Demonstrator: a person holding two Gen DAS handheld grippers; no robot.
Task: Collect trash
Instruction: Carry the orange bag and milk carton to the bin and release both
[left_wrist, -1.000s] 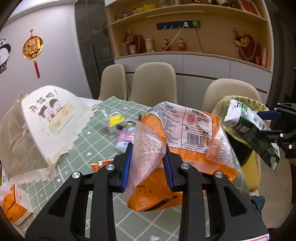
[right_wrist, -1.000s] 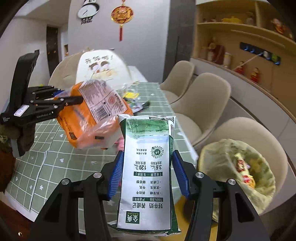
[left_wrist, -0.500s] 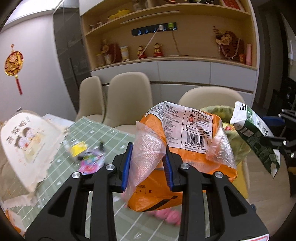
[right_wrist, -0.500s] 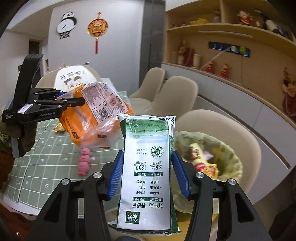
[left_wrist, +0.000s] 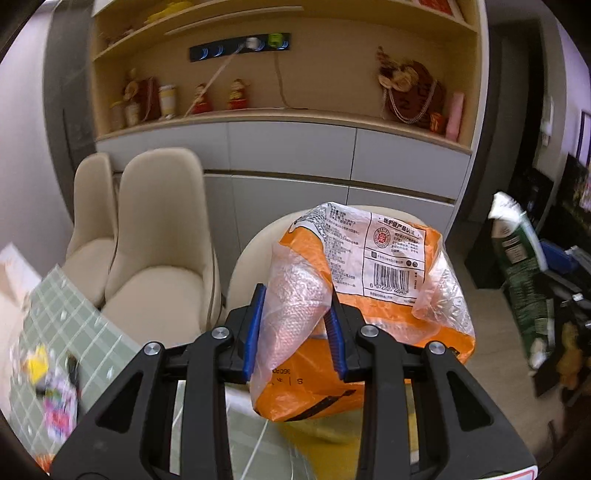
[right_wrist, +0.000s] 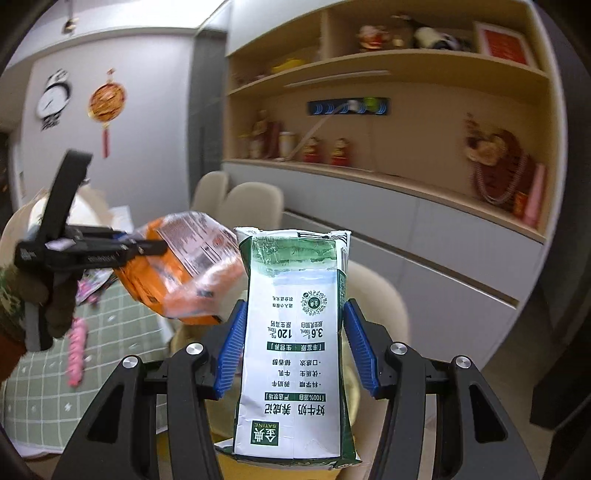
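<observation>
Left claw (left_wrist: 295, 332) clenched on an orange plastic bag (left_wrist: 373, 295), held in the air above a beige chair (left_wrist: 159, 258). Right claw (right_wrist: 293, 343) grasping a green-and-white milk carton (right_wrist: 295, 350), upright, print upside down, also off the worktop (right_wrist: 110, 350). Bag just left of carton. Pink item (right_wrist: 75, 350) lies on the green checked worktop.

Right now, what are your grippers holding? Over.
Left gripper shut on orange plastic bag. Right gripper shut on green milk carton. Both held up over beige chair. Nothing blocking.
</observation>
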